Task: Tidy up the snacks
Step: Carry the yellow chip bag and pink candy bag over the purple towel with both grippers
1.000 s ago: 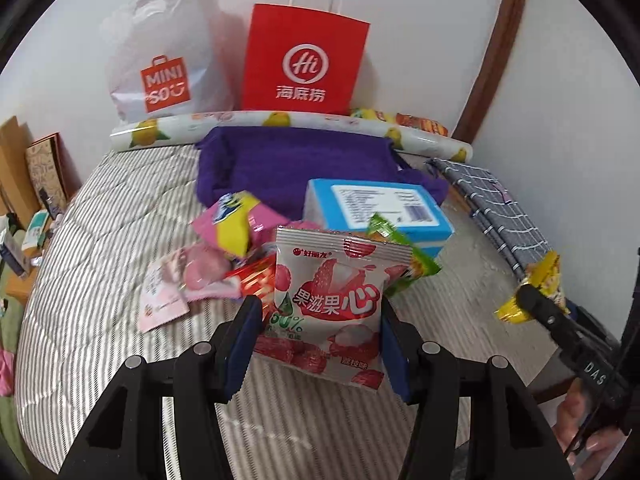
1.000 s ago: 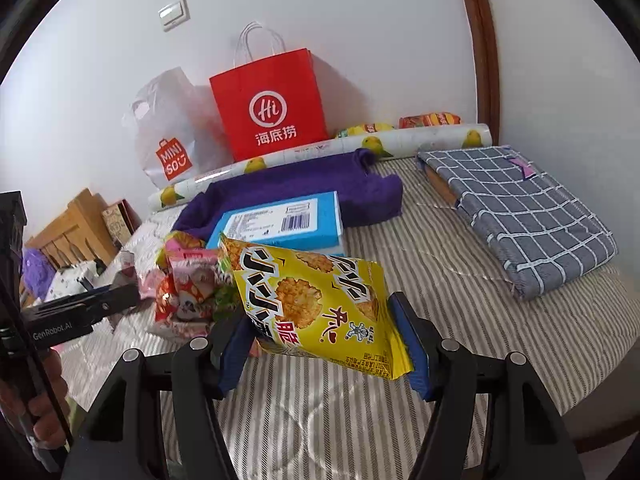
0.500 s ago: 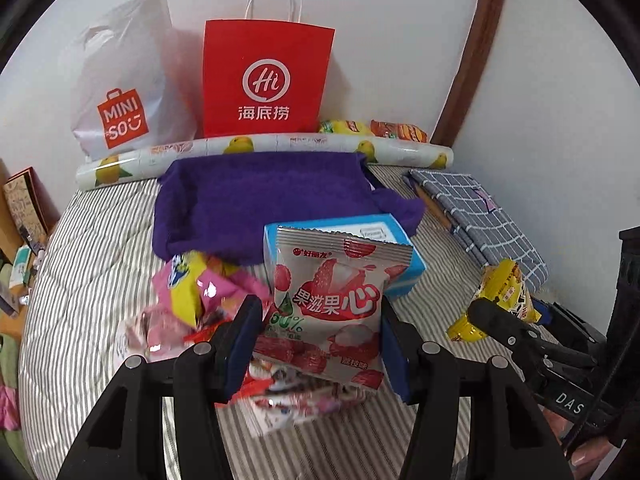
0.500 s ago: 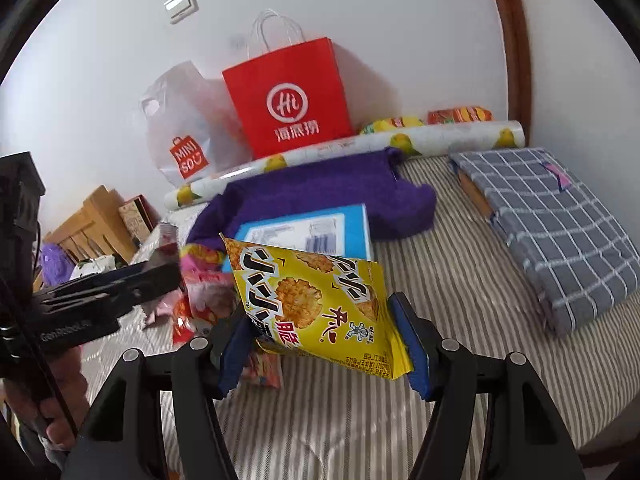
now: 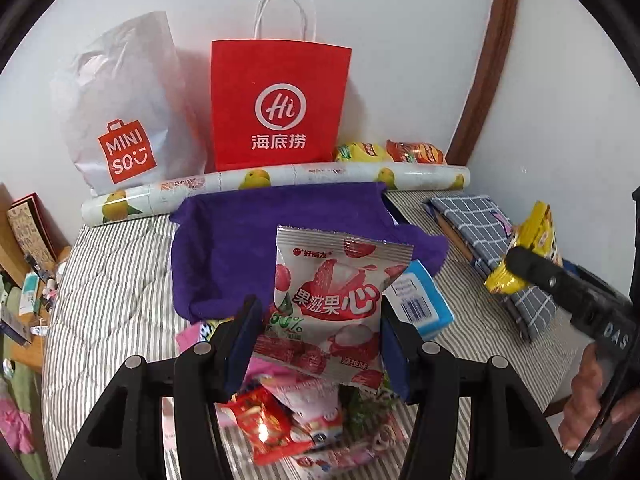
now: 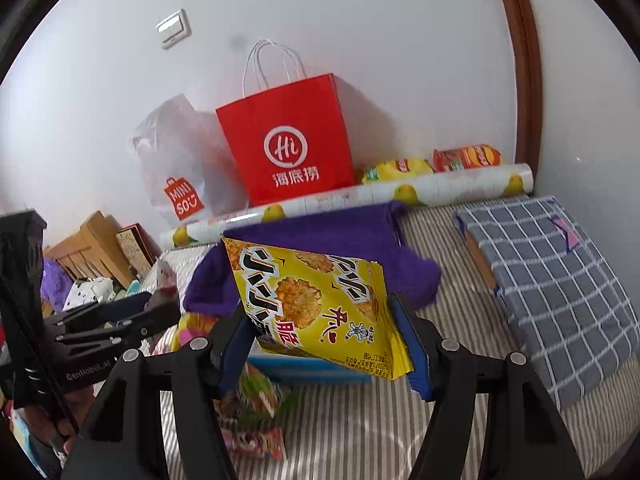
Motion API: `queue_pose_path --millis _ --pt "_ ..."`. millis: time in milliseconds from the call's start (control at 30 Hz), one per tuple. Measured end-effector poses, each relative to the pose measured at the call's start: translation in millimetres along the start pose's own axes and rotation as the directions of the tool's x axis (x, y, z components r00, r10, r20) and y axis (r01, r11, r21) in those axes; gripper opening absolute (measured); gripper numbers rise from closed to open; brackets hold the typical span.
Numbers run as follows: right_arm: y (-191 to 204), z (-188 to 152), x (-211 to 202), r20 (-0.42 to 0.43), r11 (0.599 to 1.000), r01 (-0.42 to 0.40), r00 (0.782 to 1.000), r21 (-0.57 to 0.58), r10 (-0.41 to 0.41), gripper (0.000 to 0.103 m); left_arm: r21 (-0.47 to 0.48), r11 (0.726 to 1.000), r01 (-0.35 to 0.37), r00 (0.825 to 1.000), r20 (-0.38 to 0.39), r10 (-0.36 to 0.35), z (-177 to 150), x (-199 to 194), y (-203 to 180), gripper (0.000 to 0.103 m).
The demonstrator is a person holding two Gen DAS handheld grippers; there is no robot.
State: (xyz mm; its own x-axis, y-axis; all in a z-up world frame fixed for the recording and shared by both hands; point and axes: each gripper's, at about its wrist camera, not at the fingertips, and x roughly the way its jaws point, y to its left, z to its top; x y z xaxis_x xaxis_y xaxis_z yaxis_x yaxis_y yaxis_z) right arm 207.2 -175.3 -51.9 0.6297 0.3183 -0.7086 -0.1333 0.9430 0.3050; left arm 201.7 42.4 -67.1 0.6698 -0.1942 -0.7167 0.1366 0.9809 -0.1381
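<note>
Pinching a lychee jelly packet (image 5: 332, 308) upright, left gripper (image 5: 320, 344) hangs over the snack pile (image 5: 280, 420) near the purple cloth (image 5: 240, 248). Right gripper (image 6: 324, 344) clamps a yellow cracker bag (image 6: 316, 304), tilted, above the blue box (image 6: 312, 368). Only the right view shows the wall switch (image 6: 174, 28); only the left, a red sachet (image 5: 260, 424).

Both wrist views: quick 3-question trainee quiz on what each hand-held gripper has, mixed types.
1. True or false: the left hand-held gripper is shut on the lychee jelly bag.
2. The right hand-held gripper holds: A) blue box B) yellow rice cracker bag C) red paper bag
3. Fill in: the red paper bag stands beside a white ____ bag.

Key: 1 true; 2 B; 3 Miniso.
</note>
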Motion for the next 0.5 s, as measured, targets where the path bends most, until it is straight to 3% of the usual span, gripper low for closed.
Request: queue_pose_path --millis 200,500 --pt "-5 32 15 0.032 0.997 0.061 0.998 -0.043 -0.06 0.065 -0.014 1.0 -0.021 1.0 0.013 0.021 16 11 14 0.054" --pt "-13 68 52 0.042 0.998 0.052 0.998 -0.03 -0.051 0.065 -0.048 0.998 -0.034 0.999 0.012 0.034 43 37 29 0.054"
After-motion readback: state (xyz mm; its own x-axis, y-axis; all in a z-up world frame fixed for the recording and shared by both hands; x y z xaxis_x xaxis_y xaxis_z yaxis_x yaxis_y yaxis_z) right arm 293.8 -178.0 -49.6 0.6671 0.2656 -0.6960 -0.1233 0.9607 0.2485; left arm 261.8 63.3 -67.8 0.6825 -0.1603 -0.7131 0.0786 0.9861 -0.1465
